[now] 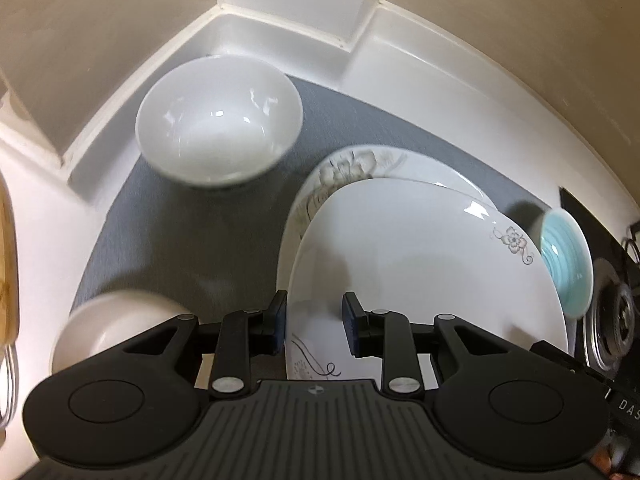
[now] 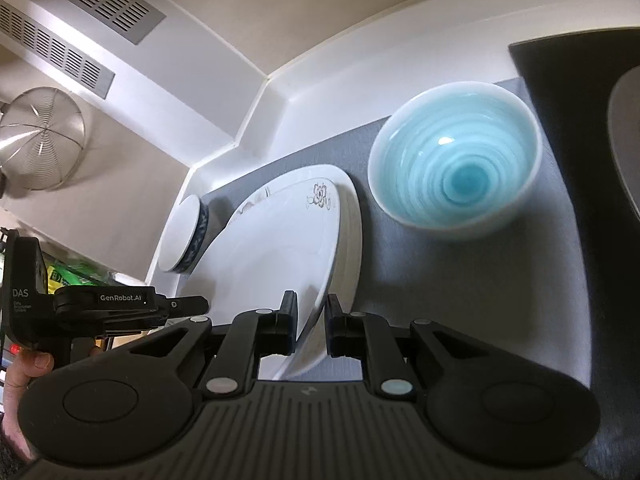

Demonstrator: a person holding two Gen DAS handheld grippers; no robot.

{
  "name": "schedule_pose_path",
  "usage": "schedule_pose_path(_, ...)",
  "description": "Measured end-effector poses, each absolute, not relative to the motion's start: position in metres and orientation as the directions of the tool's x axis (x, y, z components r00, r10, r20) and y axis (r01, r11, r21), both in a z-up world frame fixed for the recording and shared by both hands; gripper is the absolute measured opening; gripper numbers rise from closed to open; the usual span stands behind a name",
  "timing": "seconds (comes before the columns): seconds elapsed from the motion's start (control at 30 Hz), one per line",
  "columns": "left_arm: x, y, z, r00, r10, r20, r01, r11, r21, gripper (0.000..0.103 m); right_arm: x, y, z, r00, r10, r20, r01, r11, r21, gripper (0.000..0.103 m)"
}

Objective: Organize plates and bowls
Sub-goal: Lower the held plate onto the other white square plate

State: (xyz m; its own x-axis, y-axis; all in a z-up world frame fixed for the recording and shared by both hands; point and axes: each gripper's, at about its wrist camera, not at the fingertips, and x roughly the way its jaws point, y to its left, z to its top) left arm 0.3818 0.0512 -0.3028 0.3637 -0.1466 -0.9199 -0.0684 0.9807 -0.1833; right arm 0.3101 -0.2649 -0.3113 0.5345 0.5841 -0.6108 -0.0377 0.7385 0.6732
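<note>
A white flower-print plate (image 1: 420, 264) lies tilted on a larger flower-print plate (image 1: 352, 164) on the grey mat (image 1: 180, 232). My left gripper (image 1: 314, 322) is open, its fingers on either side of the upper plate's near left rim. In the right wrist view my right gripper (image 2: 312, 326) straddles the rim of the upper plate (image 2: 280, 248), with a small gap still visible. A white bowl (image 1: 218, 120) stands at the back left. A light blue bowl (image 2: 456, 164) stands right of the plates. A blue-patterned bowl (image 2: 184, 236) sits behind them.
A cream bowl (image 1: 108, 328) sits at the near left of the mat. White counter walls (image 1: 280, 24) close the corner behind. A black stove top (image 2: 580, 80) lies to the right. A metal strainer (image 2: 40, 136) hangs on the wall.
</note>
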Motion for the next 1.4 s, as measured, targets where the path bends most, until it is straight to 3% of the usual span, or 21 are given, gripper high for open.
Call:
schedule_pose_path(0.6, 0.415, 0.055, -0.322, 0.363, -0.116, -0.924, -0.08, 0.985, -0.155, 0.03, 0.336, -0.248, -0.331, 0.547, 0.546, -0.634, -0.021, 0.767, 0.642, 0.013)
schedule_pose_path(0.83, 0.404, 0.046, -0.326, 0.389, -0.083, -0.917, -0.033, 0.994, -0.104, 0.03, 0.334, -0.228, -0.321, 0.576, 0.462, -0.674, -0.127, 0.865, 0.485, 0.013)
schedule_pose_path(1.23, 0.394, 0.063, -0.33, 0.41, -0.165, -0.897, -0.025, 0.981, -0.191, 0.032, 0.344, -0.251, -0.326, 0.5, 0.55, -0.669, -0.064, 0.794, 0.605, 0.015)
schedule_pose_path(1.33, 0.393, 0.063, -0.331, 0.41, -0.163, -0.897, -0.017, 0.982, -0.186, 0.034, 0.342, -0.253, -0.325, 0.485, 0.576, -0.658, -0.069, 0.775, 0.628, 0.022)
schedule_pose_path(1.4, 0.393, 0.061, -0.332, 0.411, -0.167, -0.896, -0.002, 0.983, -0.183, 0.038, 0.342, -0.253, -0.322, 0.471, 0.596, -0.65, -0.096, 0.767, 0.634, 0.034)
